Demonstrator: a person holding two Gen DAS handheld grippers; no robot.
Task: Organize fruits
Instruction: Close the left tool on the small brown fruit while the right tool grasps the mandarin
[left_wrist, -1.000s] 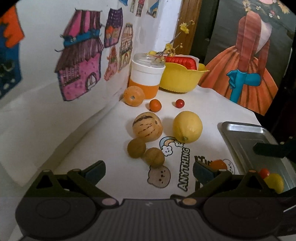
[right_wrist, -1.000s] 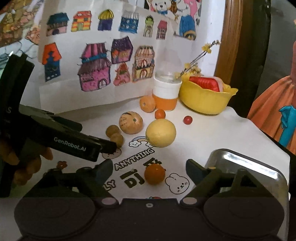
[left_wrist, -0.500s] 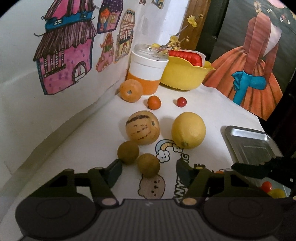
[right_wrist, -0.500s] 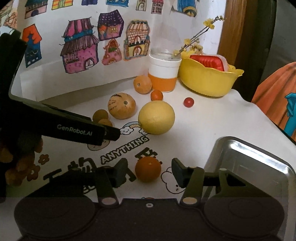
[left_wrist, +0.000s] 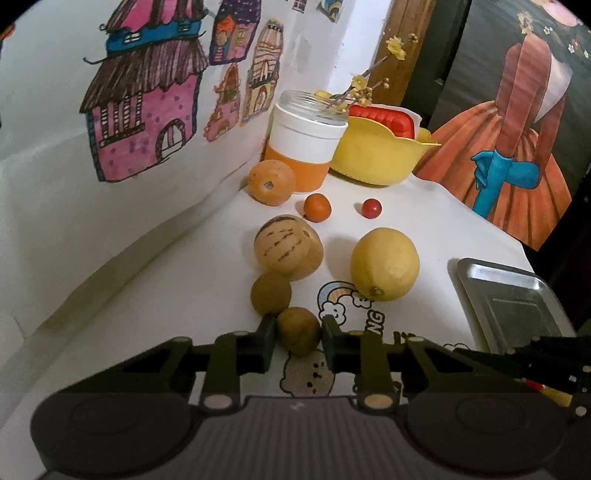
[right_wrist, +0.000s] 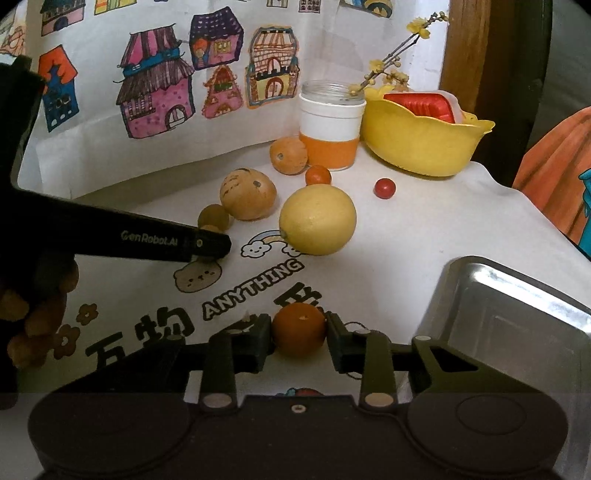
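My left gripper (left_wrist: 298, 343) is shut on a small brown round fruit (left_wrist: 298, 330) that rests on the white printed cloth. A second brown fruit (left_wrist: 270, 297) lies just beyond it, touching a striped tan melon (left_wrist: 288, 246). A large lemon (left_wrist: 384, 264) sits to the right. My right gripper (right_wrist: 299, 341) is shut on a small orange (right_wrist: 299, 334), low over the cloth and left of the metal tray (right_wrist: 517, 306). In the right wrist view the left gripper (right_wrist: 210, 245) hides most of its brown fruit.
Further back lie an orange fruit (left_wrist: 271, 182), a small orange tomato (left_wrist: 317, 207) and a red cherry tomato (left_wrist: 371, 208). A white and orange jar (left_wrist: 308, 144) and a yellow bowl (left_wrist: 380, 155) stand by the wall. A hand (right_wrist: 37, 306) holds the left gripper.
Both grippers moved forward and went from open to shut, the left around the near brown fruit and the right around the small orange.
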